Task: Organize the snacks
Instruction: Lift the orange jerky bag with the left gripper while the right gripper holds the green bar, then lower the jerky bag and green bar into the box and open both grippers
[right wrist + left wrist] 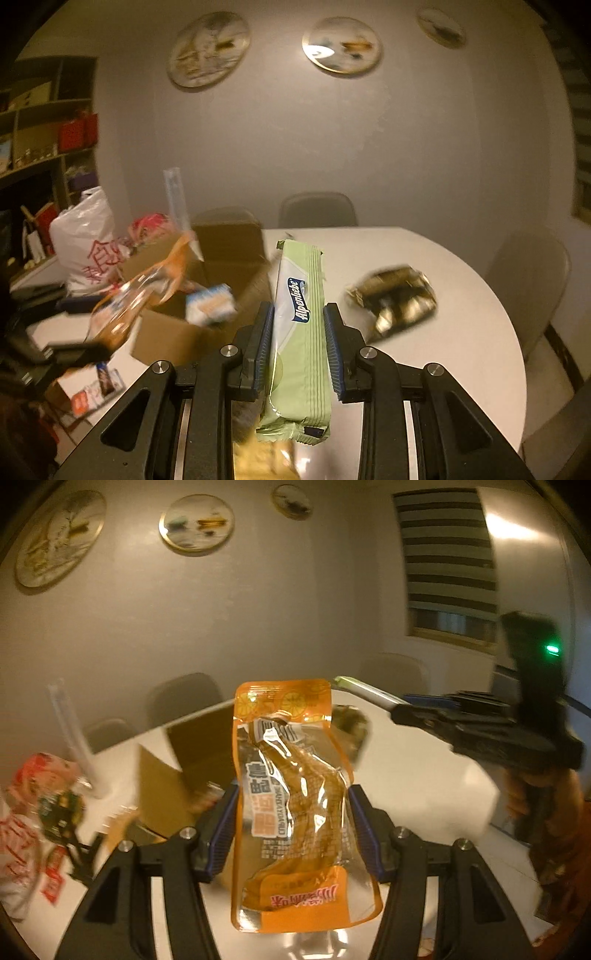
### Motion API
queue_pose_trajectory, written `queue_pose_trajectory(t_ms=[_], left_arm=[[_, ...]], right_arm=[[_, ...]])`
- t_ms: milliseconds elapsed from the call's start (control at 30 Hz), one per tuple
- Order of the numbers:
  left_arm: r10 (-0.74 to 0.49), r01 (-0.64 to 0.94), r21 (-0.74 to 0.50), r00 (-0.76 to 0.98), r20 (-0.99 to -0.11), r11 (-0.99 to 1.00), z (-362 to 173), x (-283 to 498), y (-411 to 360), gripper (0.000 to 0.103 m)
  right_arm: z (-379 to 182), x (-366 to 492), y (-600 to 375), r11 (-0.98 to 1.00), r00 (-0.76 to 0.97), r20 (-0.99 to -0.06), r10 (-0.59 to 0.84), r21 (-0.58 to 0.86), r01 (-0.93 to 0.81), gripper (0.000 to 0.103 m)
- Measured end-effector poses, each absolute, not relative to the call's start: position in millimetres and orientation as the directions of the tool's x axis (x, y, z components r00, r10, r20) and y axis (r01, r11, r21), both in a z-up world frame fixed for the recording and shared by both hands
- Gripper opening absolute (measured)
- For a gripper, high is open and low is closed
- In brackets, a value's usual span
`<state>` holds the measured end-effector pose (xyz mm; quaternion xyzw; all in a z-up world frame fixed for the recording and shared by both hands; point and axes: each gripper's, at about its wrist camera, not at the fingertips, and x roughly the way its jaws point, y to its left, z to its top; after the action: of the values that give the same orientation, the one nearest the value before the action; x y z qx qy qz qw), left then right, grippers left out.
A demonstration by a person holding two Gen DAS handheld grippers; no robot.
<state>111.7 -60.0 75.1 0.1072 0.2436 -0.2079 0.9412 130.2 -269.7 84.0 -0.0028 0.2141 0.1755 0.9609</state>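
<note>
My left gripper (291,812) is shut on an orange and clear snack pouch (295,797) and holds it upright above the white table (424,782). The pouch also shows blurred in the right wrist view (125,306), over the open cardboard box (192,295). My right gripper (298,332) is shut on a long green Alpenliebe candy pack (301,332), held above the table (461,332). The right gripper also shows in the left wrist view (480,731) at the right, with the green pack's end (365,690) sticking out. A dark shiny snack bag (395,295) lies on the table to the right.
The cardboard box (177,775) holds a blue and white packet (210,302). White plastic bags with red print (85,243) and red packets (33,775) lie to the left. Chairs (317,210) stand around the table. Shelves (40,122) stand at far left.
</note>
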Motion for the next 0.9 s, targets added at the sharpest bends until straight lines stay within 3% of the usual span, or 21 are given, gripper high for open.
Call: queue_pose_trajectory(t_ms=[333,633,900], left_arm=[[-0.246,0.381,0.088,0.740,-0.626,0.921,78,189,-23,0.055],[-0.246,0.456,0.103,0.641,-0.727,0.884,72,228,-29,0.055],[-0.262,0.527,0.109,0.578,-0.773,0.843,73,234,-47,0.055]], right_arm=[[96,198,-180,0.892,0.757,-0.530,0.383,-0.003,-0.453,0.023],[61,256,-132,0.868,0.651,-0.673,0.350,-0.027,-0.495,0.023],[47,273,-126,0.860,0.608,-0.723,0.328,-0.038,-0.510,0.023]])
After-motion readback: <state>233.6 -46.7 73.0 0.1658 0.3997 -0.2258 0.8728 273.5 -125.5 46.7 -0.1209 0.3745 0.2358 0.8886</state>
